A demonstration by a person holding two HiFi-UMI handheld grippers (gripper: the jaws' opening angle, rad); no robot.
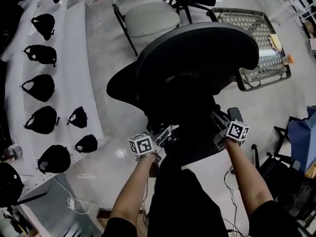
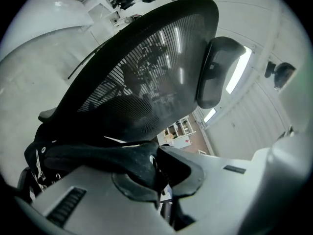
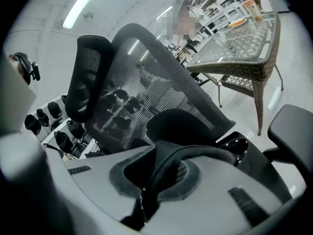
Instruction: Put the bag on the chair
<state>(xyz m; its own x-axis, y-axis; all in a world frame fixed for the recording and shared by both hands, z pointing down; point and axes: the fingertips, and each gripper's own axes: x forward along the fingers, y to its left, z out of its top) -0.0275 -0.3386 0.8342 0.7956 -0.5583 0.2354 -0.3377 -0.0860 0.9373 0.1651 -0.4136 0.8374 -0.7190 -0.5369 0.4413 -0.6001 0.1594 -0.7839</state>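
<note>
Jaws of left gripper (image 2: 159, 180) and right gripper (image 3: 144, 195) each pinch one black fabric bag (image 2: 98, 153) at one black mesh office chair (image 1: 197, 53); grey glossy floor (image 1: 118, 83), eight dark pouches (image 1: 43, 24) on one white bench (image 1: 74, 58).

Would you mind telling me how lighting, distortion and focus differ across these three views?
Head view: even light, a small glare spot on the floor, dark chair lacking detail. Left gripper view: fisheye with black corners, bright ceiling light backlighting the mesh backrest. Right gripper view: same fisheye, bright ceiling strip light.
</note>
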